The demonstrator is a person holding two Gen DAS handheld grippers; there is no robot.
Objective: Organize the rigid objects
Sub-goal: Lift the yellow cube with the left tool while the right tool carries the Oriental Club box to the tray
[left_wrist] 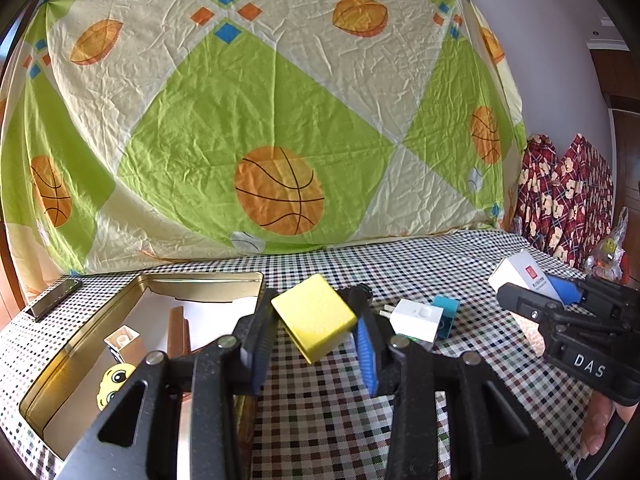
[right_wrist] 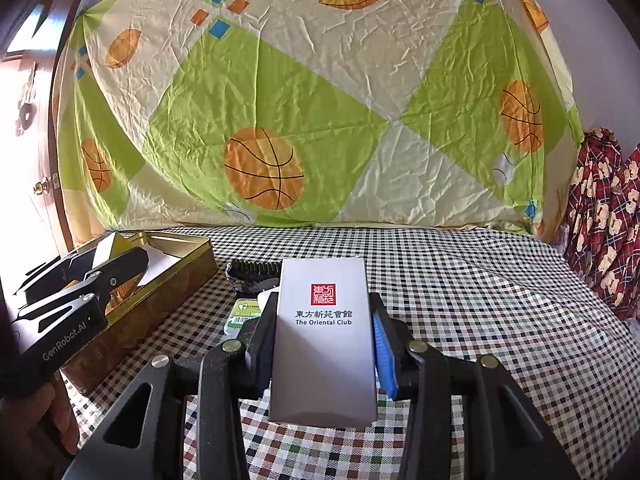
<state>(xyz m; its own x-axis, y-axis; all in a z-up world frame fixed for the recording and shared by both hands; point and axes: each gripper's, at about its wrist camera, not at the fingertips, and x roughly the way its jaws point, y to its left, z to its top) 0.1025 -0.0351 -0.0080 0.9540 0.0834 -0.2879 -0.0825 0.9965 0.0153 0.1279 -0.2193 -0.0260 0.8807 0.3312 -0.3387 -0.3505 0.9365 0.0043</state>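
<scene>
Left gripper (left_wrist: 316,340): clenched on yellow block (left_wrist: 314,317), block tilted, lifted off checked cloth (left_wrist: 320,412).
Right gripper (right_wrist: 324,336): clamped on white box (right_wrist: 323,340), red seal and "The Oriental Club" facing up; box lifted off the cloth.
Tin (left_wrist: 76,344): at 9 o'clock of yellow block, open, gold walls; holds a yellow smiley piece (left_wrist: 114,380) and a small white cube (left_wrist: 122,340).
White plug (left_wrist: 418,318): at 3 o'clock of block, on cloth, touching a teal block (left_wrist: 446,308) behind it.
Dark brush (right_wrist: 254,274): on cloth at 11 o'clock of white box, beyond a green-labelled packet (right_wrist: 244,312).
Backdrop: basketball-print sheet (left_wrist: 256,120), far side.
</scene>
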